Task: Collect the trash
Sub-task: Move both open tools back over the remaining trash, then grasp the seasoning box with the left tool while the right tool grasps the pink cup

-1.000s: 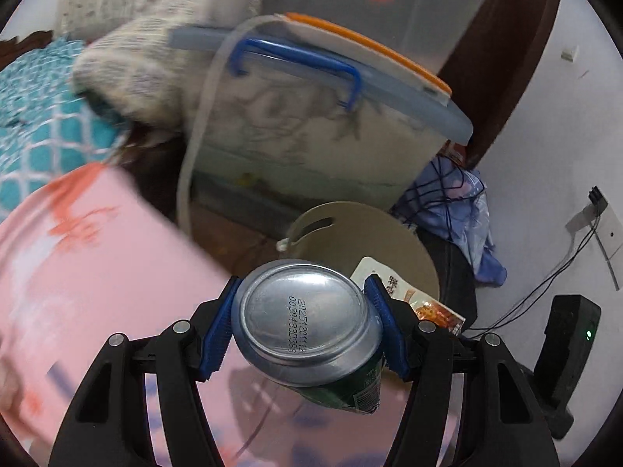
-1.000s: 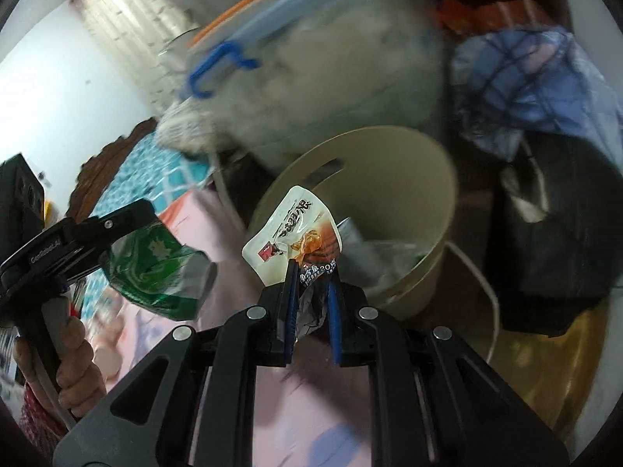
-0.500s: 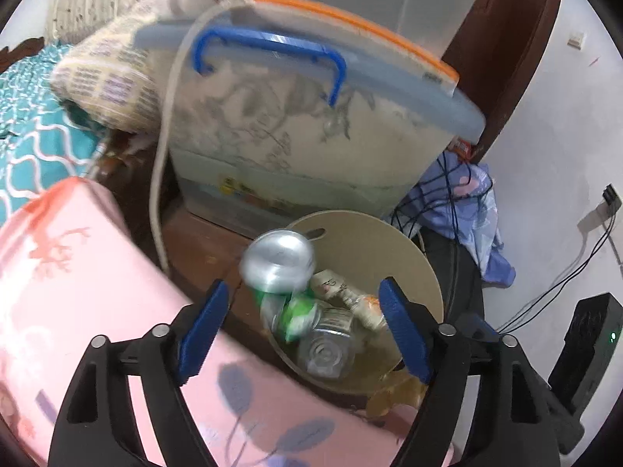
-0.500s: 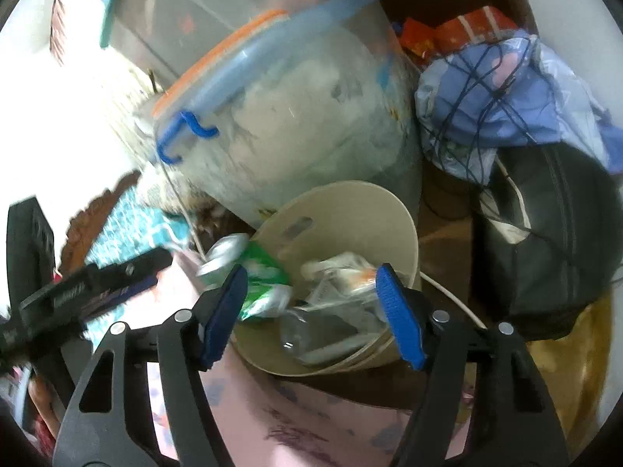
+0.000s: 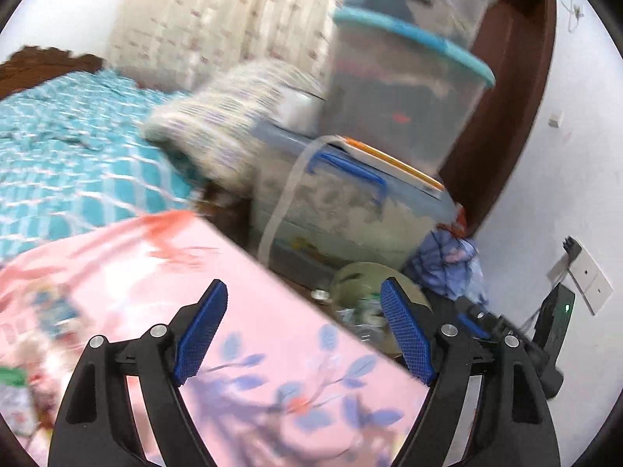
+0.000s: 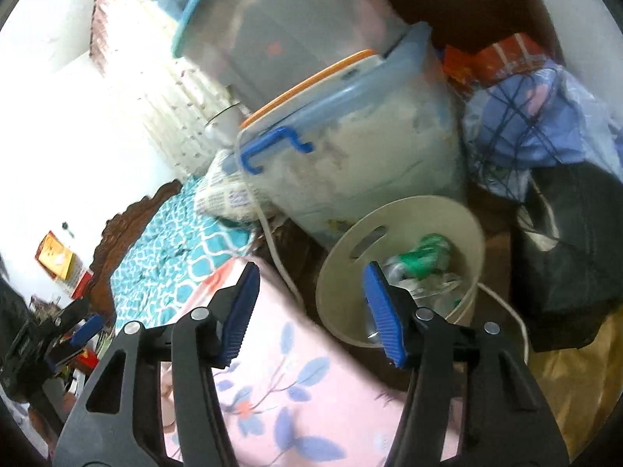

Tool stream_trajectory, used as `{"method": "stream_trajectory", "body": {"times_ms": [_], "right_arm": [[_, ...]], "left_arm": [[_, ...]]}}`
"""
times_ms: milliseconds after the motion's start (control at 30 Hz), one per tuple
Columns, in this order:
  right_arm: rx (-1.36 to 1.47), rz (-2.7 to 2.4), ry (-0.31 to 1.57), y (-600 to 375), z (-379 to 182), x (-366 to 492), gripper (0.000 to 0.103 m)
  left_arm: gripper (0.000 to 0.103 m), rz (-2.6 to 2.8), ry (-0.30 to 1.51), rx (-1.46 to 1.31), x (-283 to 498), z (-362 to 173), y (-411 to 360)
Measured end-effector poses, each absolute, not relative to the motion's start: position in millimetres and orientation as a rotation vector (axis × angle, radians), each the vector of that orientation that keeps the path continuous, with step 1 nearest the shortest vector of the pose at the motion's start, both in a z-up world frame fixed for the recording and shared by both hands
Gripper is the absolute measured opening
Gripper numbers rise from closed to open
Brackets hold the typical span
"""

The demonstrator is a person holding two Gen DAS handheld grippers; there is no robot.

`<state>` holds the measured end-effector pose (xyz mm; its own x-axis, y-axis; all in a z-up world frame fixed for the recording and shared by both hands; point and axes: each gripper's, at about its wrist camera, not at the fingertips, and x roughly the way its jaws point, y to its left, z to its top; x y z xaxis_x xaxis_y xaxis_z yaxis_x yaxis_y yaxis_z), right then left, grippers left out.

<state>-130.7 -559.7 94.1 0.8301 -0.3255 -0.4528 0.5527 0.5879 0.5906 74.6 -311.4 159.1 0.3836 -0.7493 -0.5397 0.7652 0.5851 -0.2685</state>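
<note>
I hold both grippers above the near edge of a bed spread with a pink floral blanket (image 6: pixel 296 381), and both sets of jaws stand wide apart with nothing between them. From the right wrist view, the right gripper (image 6: pixel 311 311) points toward a round beige plastic waste bin (image 6: pixel 393 225) standing on the floor just beyond the bed's corner. Inside the bin lie a crushed green drink can (image 6: pixel 426 253) and clear crumpled plastic trash (image 6: pixel 436 288); that trash sits just past and to the right of my right-hand blue pad, not between the jaws. Behind the bin stands a translucent storage box with a blue handle and an orange-edged lid (image 6: pixel 350 148), and to the right are a blue patterned cloth bundle (image 6: pixel 541 124) and a black bag (image 6: pixel 572 233).

From the left wrist view, the left gripper (image 5: pixel 303 327) hovers over the same blanket (image 5: pixel 249 350). The bin (image 5: pixel 358 276) shows far right, partly hidden behind my right-hand pad, its contents blurred. A teal patterned bedspread (image 5: pixel 70 171) lies to the far left, and stacked teal-lidded storage tubs (image 5: pixel 409 89) rise beyond. In the right wrist view the left gripper (image 6: pixel 78 330) appears at the far left edge.
</note>
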Motion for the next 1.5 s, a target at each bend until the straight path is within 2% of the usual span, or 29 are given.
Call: {"method": "stream_trajectory", "body": {"times_ms": [333,500,767,833,867,933,1133,1300,1400,1500], "right_arm": [[0.720,-0.182,0.503,-466.0,97.3,-34.3,0.048],[0.659,0.006,0.657,-393.5,82.6,34.8,0.047],[0.606,0.148,0.864,-336.4,46.5,136.0,0.047],[0.606,0.179,0.911,-325.0,37.5,149.6,0.042],[0.605,0.191,0.929,-322.0,34.2,152.3,0.036],[0.597,0.209,0.951,-316.5,30.5,148.0,0.031],[0.603,0.252,0.953,-303.1,31.7,115.3,0.031],[0.598,0.323,0.927,-295.3,42.2,75.6,0.033],[0.578,0.276,0.898,-300.4,46.1,65.3,0.034],[0.635,0.239,0.878,-316.4,43.7,60.3,0.034]], "left_arm": [[0.077,-0.466,0.758,-0.040,115.7,124.0,-72.0],[0.077,-0.336,0.828,-0.167,121.8,94.9,15.5],[0.077,-0.395,0.928,-0.173,133.0,53.6,8.1],[0.076,-0.421,0.971,-0.168,141.3,39.2,-7.5],[0.076,-0.428,0.987,-0.164,142.0,33.8,-10.2],[0.073,-0.454,1.038,-0.151,142.2,21.8,-21.1],[0.073,-0.542,1.057,-0.121,105.8,23.6,-30.5],[0.077,-0.589,1.027,-0.039,66.0,34.2,-38.2],[0.086,-0.538,0.974,0.036,62.1,43.0,-45.1],[0.088,-0.486,0.916,0.090,63.7,53.3,-50.8]]}}
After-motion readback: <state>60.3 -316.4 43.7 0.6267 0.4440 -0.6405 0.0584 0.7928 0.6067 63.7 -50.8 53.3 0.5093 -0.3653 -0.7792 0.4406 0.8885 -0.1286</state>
